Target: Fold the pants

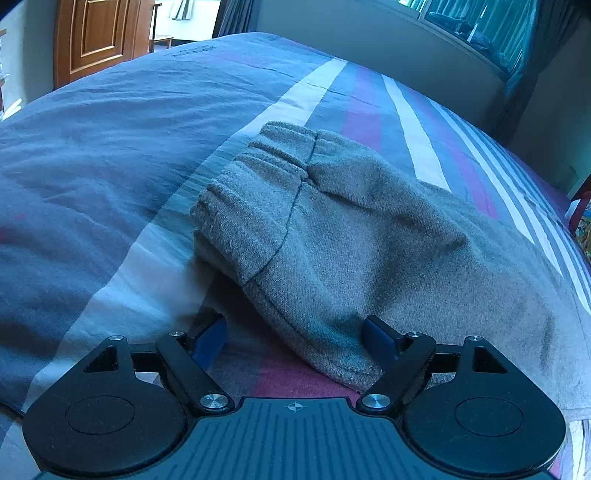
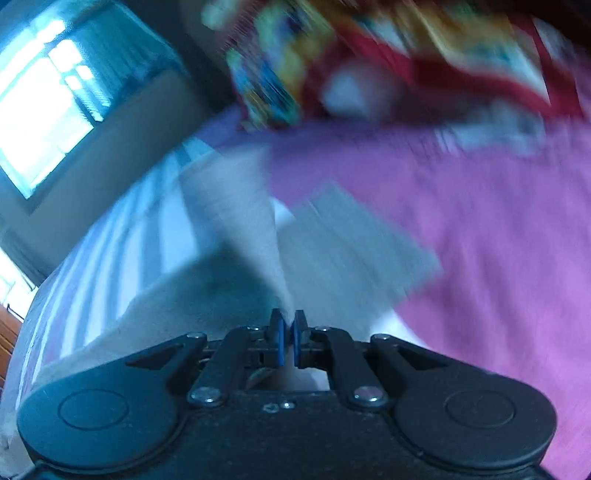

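Observation:
Grey fleece pants (image 1: 351, 229) lie on the striped bed cover, elastic waistband at the far left end, body running to the right. My left gripper (image 1: 295, 332) is open, its jaws wide apart at the near hem of the pants, the right finger touching the cloth. In the blurred right wrist view, my right gripper (image 2: 289, 325) is shut on a pinched fold of the grey pants (image 2: 255, 229), which rises taut from the jaws.
The bed cover (image 1: 110, 155) is blue-grey with white and maroon stripes. A grey headboard (image 1: 388, 40) and window stand behind. A wooden door (image 1: 96, 33) is at far left. A colourful blurred item (image 2: 369, 55) and pink cloth (image 2: 480, 221) lie beyond the right gripper.

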